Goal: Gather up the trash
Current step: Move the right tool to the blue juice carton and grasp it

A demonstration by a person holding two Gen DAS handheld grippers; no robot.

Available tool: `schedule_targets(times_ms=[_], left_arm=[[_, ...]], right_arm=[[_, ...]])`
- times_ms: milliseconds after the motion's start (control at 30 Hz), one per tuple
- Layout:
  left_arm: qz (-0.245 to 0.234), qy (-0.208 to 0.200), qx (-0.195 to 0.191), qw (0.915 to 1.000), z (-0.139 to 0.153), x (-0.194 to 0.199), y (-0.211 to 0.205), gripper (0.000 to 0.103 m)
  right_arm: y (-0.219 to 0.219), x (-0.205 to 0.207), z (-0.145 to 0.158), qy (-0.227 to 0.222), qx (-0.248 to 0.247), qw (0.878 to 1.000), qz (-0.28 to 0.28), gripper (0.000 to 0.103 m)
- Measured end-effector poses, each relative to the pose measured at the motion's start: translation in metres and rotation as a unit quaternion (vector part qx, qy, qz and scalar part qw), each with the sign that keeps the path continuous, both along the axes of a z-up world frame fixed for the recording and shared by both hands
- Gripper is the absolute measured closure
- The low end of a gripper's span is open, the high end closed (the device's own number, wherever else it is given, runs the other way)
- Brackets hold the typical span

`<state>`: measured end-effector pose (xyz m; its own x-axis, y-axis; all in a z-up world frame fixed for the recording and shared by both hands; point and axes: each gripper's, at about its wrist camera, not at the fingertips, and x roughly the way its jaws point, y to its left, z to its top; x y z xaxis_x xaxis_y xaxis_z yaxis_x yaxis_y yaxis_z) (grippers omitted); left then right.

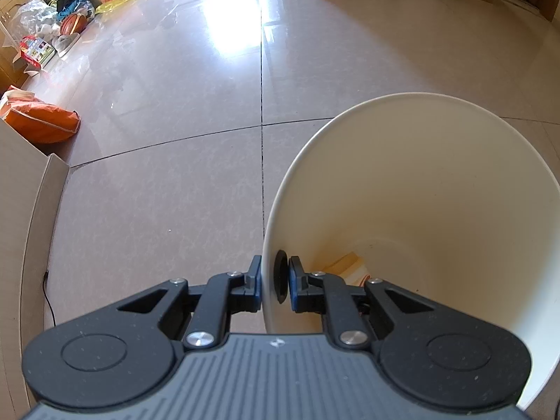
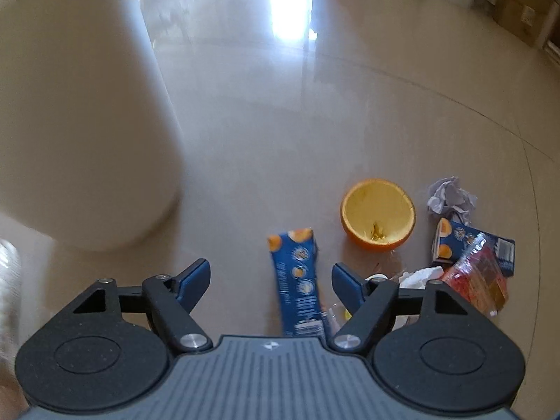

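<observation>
Right gripper (image 2: 271, 280) is held open over the flattened blue juice carton (image 2: 297, 280), whose long axis runs lengthwise between its jaws.

Both wrist views look steeply down at glossy beige floor tiles (image 1: 157, 192), sharing, probably, the blurred cream plastic bin (image 2: 80, 112).

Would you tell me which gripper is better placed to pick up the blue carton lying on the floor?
The right gripper: its jaws stand open with the blue carton lying between them, untouched. The left gripper is shut on the wall of the white bin, so it is occupied.
</observation>
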<state>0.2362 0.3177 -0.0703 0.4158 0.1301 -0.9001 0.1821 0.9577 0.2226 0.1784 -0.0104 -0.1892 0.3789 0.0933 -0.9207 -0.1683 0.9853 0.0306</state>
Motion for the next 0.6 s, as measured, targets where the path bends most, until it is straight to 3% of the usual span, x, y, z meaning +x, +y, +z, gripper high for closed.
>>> schedule_targets(times_ms=[133, 500, 600], left_arm=[[0.001, 0.0, -0.001, 1.0, 0.0, 0.0, 0.0, 0.09], [0.002, 0.0, -0.002, 1.0, 0.0, -0.001, 0.0, 0.09], [0.002, 0.0, -0.002, 1.0, 0.0, -0.001, 0.0, 0.091]], right_arm=[[0.004, 0.015, -0.031, 0.023, -0.029, 0.999, 0.004, 0.026], [-0.002, 0.02, -0.07, 0.084, -0.01, 0.996, -0.012, 0.035], [-0.004, 0.017, -0.076, 0.094, -0.02, 0.995, -0.006, 0.045]])
